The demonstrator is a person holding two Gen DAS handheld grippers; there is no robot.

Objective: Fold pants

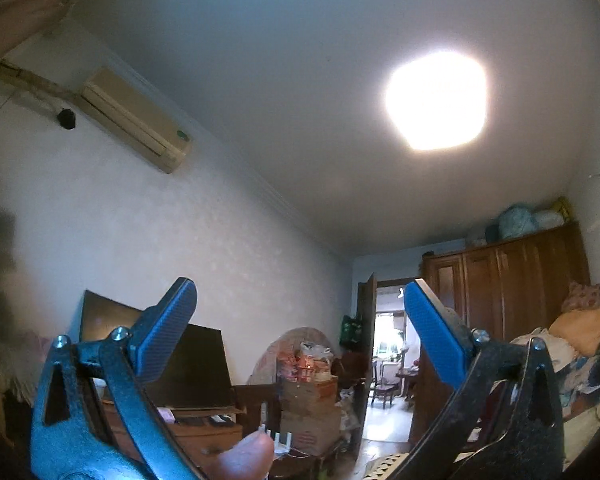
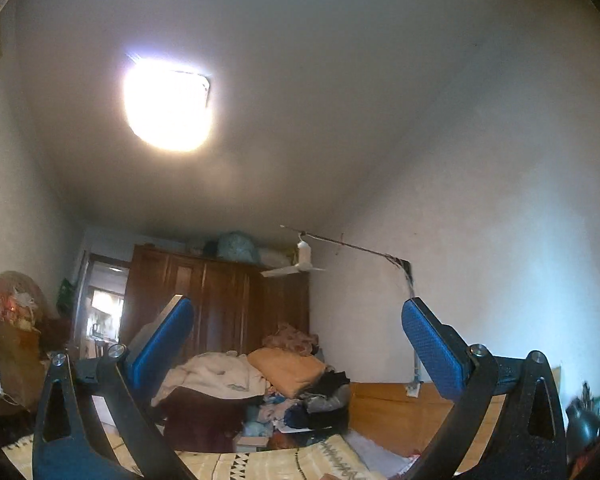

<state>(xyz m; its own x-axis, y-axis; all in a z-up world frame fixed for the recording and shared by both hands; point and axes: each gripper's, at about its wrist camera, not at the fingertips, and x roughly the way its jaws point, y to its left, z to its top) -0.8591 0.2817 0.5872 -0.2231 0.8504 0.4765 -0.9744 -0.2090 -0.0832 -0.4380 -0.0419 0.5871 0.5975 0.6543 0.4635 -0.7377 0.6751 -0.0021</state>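
Observation:
No pants can be picked out in either view; both cameras point up at the room and ceiling. My left gripper [image 1: 300, 292] is open, its blue pads [image 1: 162, 336] wide apart with nothing between them. A fingertip of the person's hand [image 1: 248, 456] shows at the bottom of the left wrist view. My right gripper [image 2: 298, 310] is open too, and only air lies between its blue pads [image 2: 432, 350]. A heap of mixed clothes and bedding [image 2: 284, 384] lies on the bed ahead in the right wrist view, beyond a patterned cream cloth [image 2: 284, 460].
A dark screen [image 1: 172, 364] stands on a wooden cabinet at left, with stacked boxes [image 1: 308, 404] beside it. A wooden wardrobe [image 2: 216, 296] and an open doorway [image 1: 392, 356] lie at the far end. A wall fan [image 2: 300, 264] and ceiling lamp [image 2: 168, 108] are overhead.

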